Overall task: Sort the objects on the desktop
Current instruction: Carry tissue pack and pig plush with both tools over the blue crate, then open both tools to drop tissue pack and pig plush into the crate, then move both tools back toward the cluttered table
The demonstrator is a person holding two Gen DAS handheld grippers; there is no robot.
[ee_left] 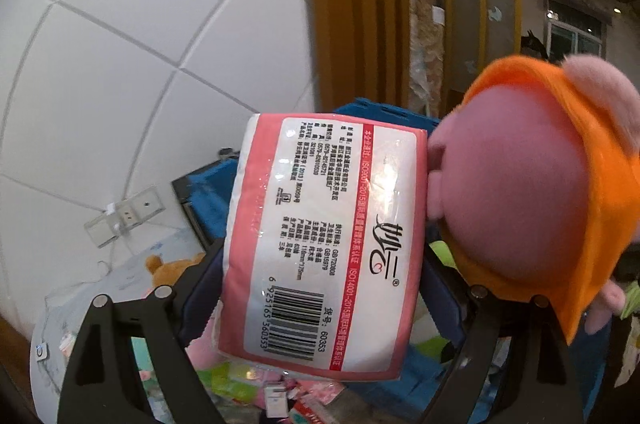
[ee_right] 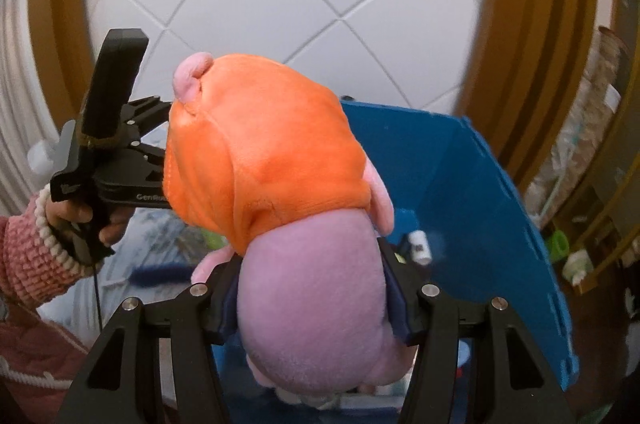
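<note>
My left gripper (ee_left: 320,288) is shut on a pink and white tissue pack (ee_left: 324,244) and holds it up in the air, barcode side toward the camera. My right gripper (ee_right: 312,300) is shut on a pink plush toy (ee_right: 312,296) with an orange hood, held aloft. The same plush (ee_left: 532,191) shows at the right of the left wrist view, touching or almost touching the tissue pack's right edge. The left gripper body (ee_right: 116,151) and the hand that holds it show at the left of the right wrist view, behind the plush.
A blue bin (ee_right: 460,207) stands open behind the plush, with a small white bottle (ee_right: 418,248) inside; it also shows behind the tissue pack (ee_left: 212,191). Below lie a brown teddy (ee_left: 168,270), pink and green packets (ee_left: 240,376) and plastic wrap. White tiled wall and wooden frames stand behind.
</note>
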